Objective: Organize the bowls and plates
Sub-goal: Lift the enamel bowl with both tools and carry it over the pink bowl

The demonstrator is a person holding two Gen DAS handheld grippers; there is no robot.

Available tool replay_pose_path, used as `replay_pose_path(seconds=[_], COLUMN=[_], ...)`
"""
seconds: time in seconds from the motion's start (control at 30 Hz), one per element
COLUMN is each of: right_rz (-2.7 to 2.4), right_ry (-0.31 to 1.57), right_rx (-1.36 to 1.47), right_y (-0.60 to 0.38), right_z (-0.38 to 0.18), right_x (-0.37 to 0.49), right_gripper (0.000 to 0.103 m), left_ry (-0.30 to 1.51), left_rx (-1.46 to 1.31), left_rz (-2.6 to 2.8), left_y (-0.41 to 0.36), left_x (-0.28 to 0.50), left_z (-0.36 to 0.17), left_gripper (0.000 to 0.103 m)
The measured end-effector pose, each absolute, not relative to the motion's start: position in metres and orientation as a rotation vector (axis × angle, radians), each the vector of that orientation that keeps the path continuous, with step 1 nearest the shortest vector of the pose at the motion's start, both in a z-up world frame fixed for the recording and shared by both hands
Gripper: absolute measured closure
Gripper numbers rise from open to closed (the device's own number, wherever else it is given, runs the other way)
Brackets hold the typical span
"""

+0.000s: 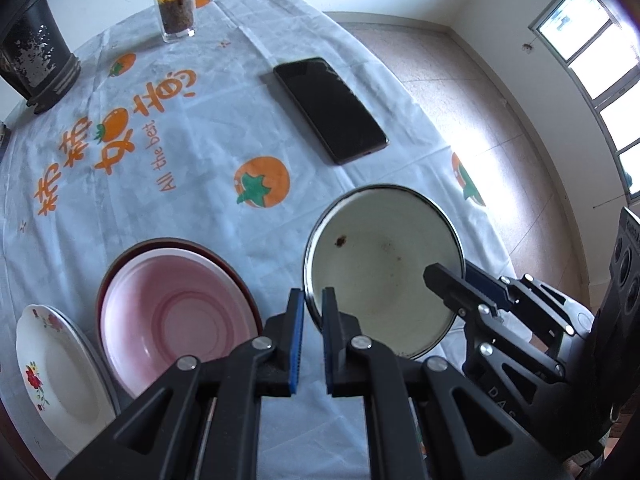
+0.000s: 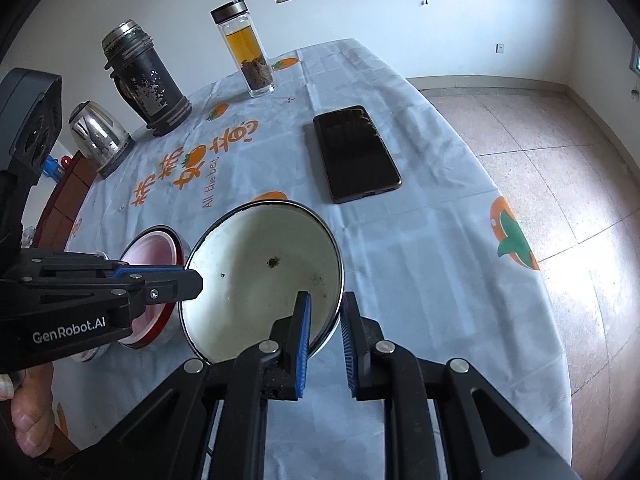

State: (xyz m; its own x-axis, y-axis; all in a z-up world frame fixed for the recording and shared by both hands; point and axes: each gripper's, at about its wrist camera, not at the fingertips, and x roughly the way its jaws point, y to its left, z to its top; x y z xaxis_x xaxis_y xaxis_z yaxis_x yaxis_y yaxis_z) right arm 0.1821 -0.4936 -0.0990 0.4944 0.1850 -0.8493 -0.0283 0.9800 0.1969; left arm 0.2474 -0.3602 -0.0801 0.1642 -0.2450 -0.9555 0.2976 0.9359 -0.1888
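The job looks about midway: both claws are clamped on the white enamel bowl [image 1: 380, 264], the left gripper [image 1: 312, 308] on its left rim and the right gripper [image 2: 324, 316] on its right rim, holding it tilted just above the tablecloth [image 1: 168, 184], near centre. To its left one pink bowl [image 1: 176, 316] already sits nested in what seems a dark red one, and one flowered plate [image 1: 52, 364] lies apart, nearest left.
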Motion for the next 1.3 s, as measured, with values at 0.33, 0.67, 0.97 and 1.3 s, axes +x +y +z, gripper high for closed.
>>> replay_pose_path(seconds=[0.33, 0.67, 0.97, 1.3], right_rz=[0.168, 0.223, 0.269, 0.312], right_ry=[1.013, 0.986, 0.975, 0.976], right_rx=[0.131, 0.087, 0.051, 0.012], right_y=[-0.472, -0.443, -0.419, -0.394], right_z=[-0.077, -0.061, -0.055, -0.055], right_x=[0.188, 0.191, 0.193, 0.193], right_gripper=[0.086, 0.086, 0.086, 0.086], left_ry=[1.306, 1.287, 1.262, 1.255], left_rx=[0.008, -0.045, -0.085, -0.124], left_rz=[-0.355, -0.301, -0.260, -0.220], left_y=[-0.334, -0.303, -0.276, -0.251], left_x=[0.249, 0.244, 0.237, 0.230], left_z=[-0.058, -0.047, -0.041, -0.041], left_gripper=[0.098, 0.098, 0.098, 0.098])
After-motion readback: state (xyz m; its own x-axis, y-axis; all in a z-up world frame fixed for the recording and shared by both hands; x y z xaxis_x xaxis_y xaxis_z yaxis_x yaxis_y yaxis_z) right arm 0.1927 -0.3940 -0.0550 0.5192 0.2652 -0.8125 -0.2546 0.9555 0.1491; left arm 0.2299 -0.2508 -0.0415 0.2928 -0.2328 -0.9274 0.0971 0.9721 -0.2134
